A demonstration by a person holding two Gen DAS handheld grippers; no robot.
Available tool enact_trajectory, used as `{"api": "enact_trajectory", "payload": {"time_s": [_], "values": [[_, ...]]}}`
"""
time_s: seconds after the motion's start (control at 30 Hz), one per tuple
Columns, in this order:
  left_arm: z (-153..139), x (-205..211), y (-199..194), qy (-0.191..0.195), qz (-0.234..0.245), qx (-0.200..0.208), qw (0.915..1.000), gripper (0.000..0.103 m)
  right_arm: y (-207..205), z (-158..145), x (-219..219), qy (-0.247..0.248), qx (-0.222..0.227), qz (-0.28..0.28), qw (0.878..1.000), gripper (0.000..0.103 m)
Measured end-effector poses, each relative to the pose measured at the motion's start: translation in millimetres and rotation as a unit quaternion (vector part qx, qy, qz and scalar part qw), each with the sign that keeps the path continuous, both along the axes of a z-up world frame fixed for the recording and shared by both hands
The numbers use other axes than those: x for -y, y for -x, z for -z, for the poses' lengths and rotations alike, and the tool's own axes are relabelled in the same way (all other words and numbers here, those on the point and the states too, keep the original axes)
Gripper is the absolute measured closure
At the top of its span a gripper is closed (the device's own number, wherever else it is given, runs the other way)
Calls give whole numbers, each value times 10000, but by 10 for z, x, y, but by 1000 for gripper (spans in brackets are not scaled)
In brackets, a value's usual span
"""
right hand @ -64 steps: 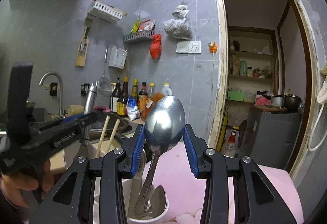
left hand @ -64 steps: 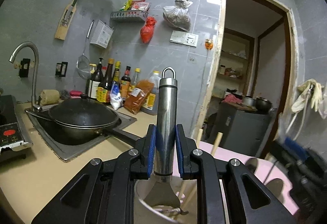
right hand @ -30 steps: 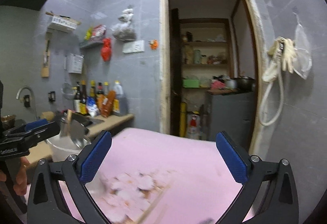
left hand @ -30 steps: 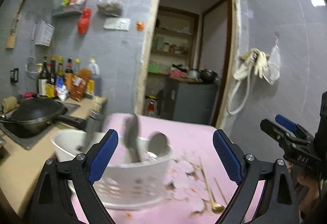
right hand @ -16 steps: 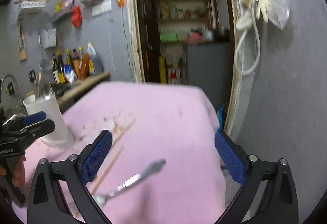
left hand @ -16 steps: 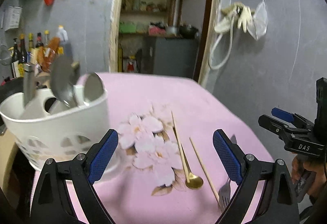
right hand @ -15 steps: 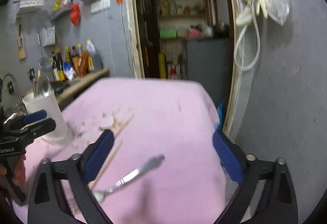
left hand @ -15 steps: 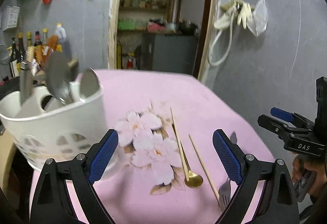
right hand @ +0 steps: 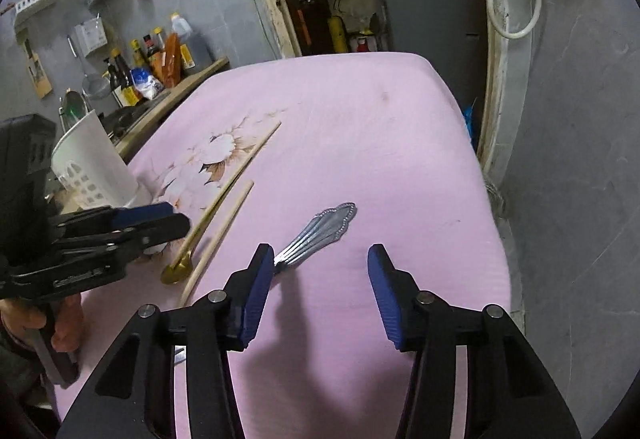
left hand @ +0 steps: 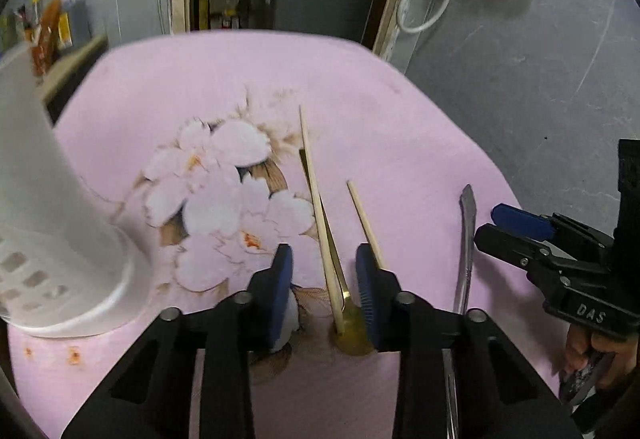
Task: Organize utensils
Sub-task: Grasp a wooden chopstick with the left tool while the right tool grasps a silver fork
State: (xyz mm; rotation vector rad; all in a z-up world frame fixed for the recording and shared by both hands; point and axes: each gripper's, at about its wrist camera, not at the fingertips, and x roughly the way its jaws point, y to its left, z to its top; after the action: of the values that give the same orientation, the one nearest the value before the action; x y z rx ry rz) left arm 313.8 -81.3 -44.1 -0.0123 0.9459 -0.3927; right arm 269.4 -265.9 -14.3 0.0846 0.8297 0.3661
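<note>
My left gripper [left hand: 324, 291] points down at the pink flowered tablecloth [left hand: 400, 119], jaws closing. A wooden chopstick [left hand: 316, 199] and the gold spoon [left hand: 352, 337] under it lie between the pads, which touch neither. A second chopstick [left hand: 362, 217] runs beside the right pad. My right gripper [right hand: 320, 279] hovers low with its jaws closing on nothing. The ornate handle of a silver utensil [right hand: 324, 229] lies just ahead, its lower end hidden behind the left finger. In that view the gold spoon [right hand: 176, 273] and chopsticks [right hand: 222, 231] lie to the left.
A white slotted utensil holder [left hand: 44, 223] stands at the cloth's left edge, also visible as the holder [right hand: 94, 163] in the right wrist view. A person's hand grips each tool. Bottles line a counter at far left; a doorway and grey wall lie beyond the table.
Both grippers let go of the utensils held over the holder, swung right and tipped down toward the cloth. Their jaws opened wide, then narrowed, the left around the chopstick and gold spoon.
</note>
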Motion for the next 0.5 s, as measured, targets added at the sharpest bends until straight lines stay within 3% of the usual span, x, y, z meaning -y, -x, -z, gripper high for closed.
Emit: {"api": "enact_trajectory", "payload": {"time_s": [0.17, 0.3, 0.5], "values": [[93, 20, -101, -82, -59, -136, 9999, 88, -110, -2, -81, 104, -55, -43, 9999, 58], [104, 6, -133, -118, -105, -148, 9998, 100, -213, 12, -162, 349, -26, -50, 9994, 72], [93, -117, -38, 119, -356, -184, 9991, 100, -299, 9, -243, 466, 28, -130, 9988, 82]]}}
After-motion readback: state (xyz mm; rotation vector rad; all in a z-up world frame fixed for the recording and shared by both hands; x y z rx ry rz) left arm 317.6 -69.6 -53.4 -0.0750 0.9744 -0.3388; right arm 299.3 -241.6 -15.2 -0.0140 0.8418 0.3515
